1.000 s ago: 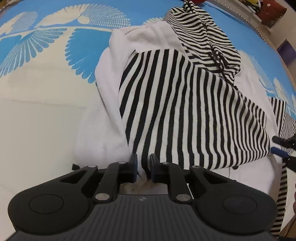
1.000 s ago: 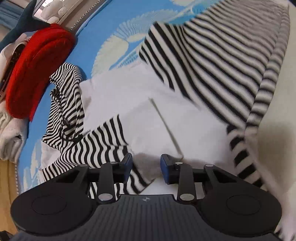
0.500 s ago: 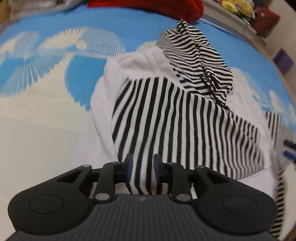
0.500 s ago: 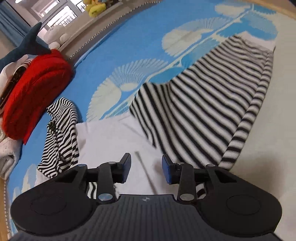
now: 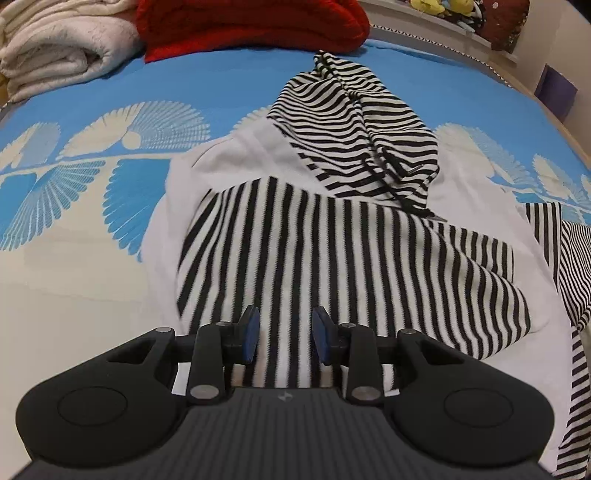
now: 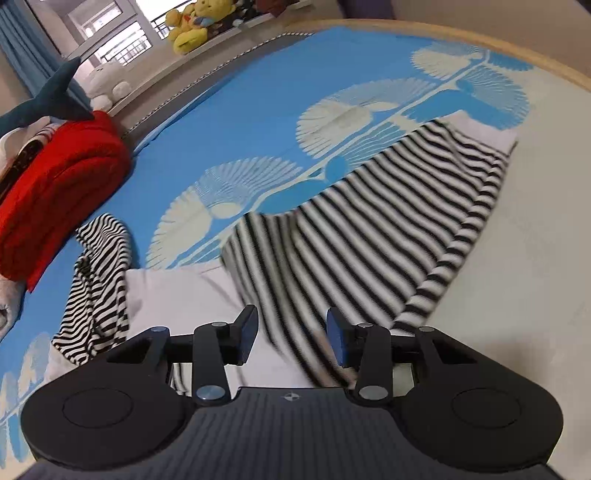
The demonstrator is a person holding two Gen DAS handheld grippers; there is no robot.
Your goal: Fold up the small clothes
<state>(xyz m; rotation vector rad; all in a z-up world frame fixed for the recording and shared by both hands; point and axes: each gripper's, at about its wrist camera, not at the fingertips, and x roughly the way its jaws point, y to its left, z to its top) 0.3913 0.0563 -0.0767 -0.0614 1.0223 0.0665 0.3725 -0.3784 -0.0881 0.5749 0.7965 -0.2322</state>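
Observation:
A small white hoodie with black-and-white striped sleeves and hood lies on the blue patterned bedspread (image 5: 229,88). In the left wrist view one striped sleeve (image 5: 332,258) is folded across the white body (image 5: 236,158), and the striped hood (image 5: 354,140) lies beyond it. My left gripper (image 5: 284,334) is open above the sleeve's near end, holding nothing. In the right wrist view the striped sleeve (image 6: 373,240) stretches away across the bed, with the white body (image 6: 181,295) and the hood (image 6: 96,284) to the left. My right gripper (image 6: 291,336) is open over the sleeve's near edge, empty.
A red folded blanket (image 5: 251,26) and a cream blanket (image 5: 62,48) lie at the far side of the bed. The red blanket (image 6: 55,195) also shows in the right wrist view, with a shark plush (image 6: 51,99) and a yellow plush (image 6: 192,29) on the ledge.
My left gripper was shut on the striped sleeve's edge; it has opened, let go and pulled back higher. My right gripper stayed open and also rose and drew back.

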